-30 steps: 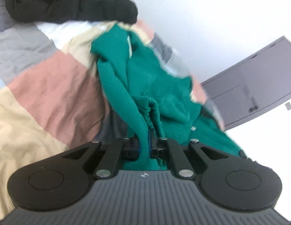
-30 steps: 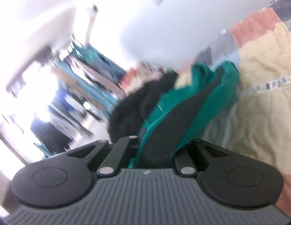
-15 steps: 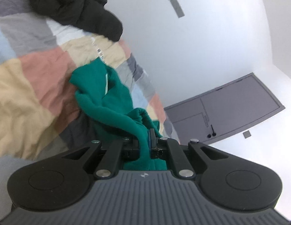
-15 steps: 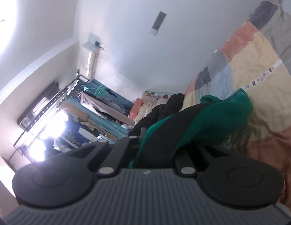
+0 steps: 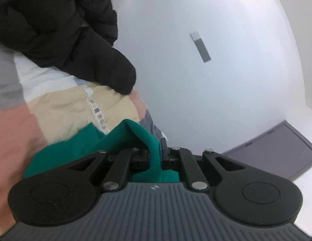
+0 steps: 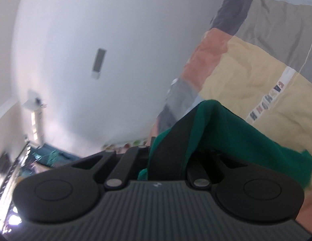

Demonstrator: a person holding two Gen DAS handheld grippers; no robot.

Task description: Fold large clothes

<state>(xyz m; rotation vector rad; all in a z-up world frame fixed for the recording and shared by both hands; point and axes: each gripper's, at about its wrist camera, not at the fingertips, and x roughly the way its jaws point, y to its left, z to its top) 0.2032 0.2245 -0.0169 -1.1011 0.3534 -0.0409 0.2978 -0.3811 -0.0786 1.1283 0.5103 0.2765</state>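
- My left gripper (image 5: 156, 150) is clenched on a fold of the green garment (image 5: 79, 150); the cloth passes between the jaws and bunches behind them.
- From that pinch the garment drapes away to my left and down, its long run lying across the view onto the patchwork quilt (image 5: 61, 108).
- My right gripper (image 6: 166, 156) is clamped on the same garment (image 6: 236, 136), seen there with a dark band (image 6: 172, 146) running up between the jaws.
- In the right wrist view the cloth rises from the jaws to a peak, then falls away to my right over the quilt (image 6: 246, 76).
- No container is visible in either view.
- A black jacket (image 5: 61, 26) lies heaped on the quilt, well apart from the green garment, with a white patch just beneath it.
- A grey door (image 5: 280, 150) stands in the white wall (image 5: 196, 60) to the right of my left gripper.
- A clothes rack (image 6: 25, 160) shows blurred at the lower left of the right wrist view.
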